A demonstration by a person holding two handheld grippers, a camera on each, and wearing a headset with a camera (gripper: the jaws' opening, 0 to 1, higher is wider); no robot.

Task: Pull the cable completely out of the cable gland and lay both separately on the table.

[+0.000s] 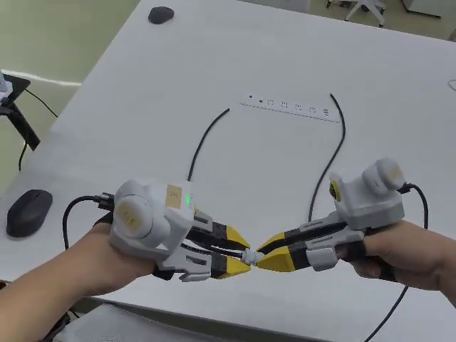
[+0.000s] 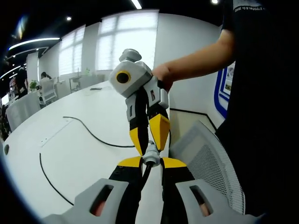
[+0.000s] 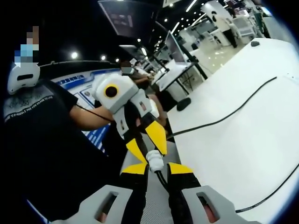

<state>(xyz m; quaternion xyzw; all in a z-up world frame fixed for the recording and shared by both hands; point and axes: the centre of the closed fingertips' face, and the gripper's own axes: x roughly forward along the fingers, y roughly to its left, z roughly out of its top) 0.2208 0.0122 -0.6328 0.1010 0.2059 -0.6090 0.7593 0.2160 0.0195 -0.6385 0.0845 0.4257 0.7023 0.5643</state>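
A small pale cable gland [image 1: 249, 256] hangs above the table's near edge, between the two yellow-tipped grippers, which meet tip to tip. My left gripper [image 1: 244, 257] comes from the left and my right gripper [image 1: 259, 259] from the right. In the left gripper view the gland [image 2: 150, 157] sits between my own tips, and a thin black cable [image 2: 145, 176] runs back from it between the jaws. The right gripper [image 2: 149, 145] pinches its far end. In the right gripper view the gland [image 3: 155, 160] is clamped likewise, with the cable [image 3: 162, 180] trailing back.
A white power strip [image 1: 288, 108] lies mid-table with black leads [image 1: 329, 160] curving toward me. One computer mouse [image 1: 28, 211] rests at the left edge and another [image 1: 161, 13] at the far end. A mesh chair [image 2: 205, 161] stands below the grippers.
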